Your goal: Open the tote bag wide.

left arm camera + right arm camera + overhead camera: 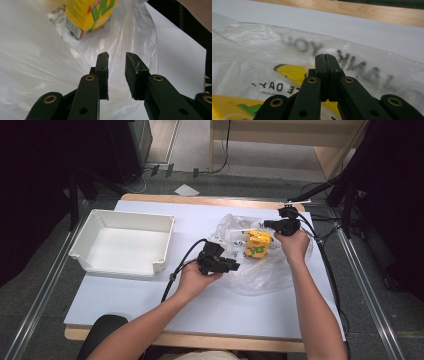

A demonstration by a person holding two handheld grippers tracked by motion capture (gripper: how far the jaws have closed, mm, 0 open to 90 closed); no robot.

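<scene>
A yellow drink carton (257,244) lies inside a clear plastic bag (260,275) on the white table top (150,300). My left gripper (235,266) is held just left of the bag and points toward it. In the left gripper view its jaws (117,57) stand apart with nothing between them, with the bag (37,62) and carton (85,15) beyond. My right gripper (266,224) hovers at the bag's far right, above the carton. Its jaws (325,56) are pressed together over the printed bag (262,42) and the carton (292,71). Whether film is pinched between them I cannot tell.
A white plastic bin (132,215) stands at the left of the table. Black cables trail from both grippers. A wooden table edge (362,10) runs beyond the bag. Dark stands and floor cables surround the table.
</scene>
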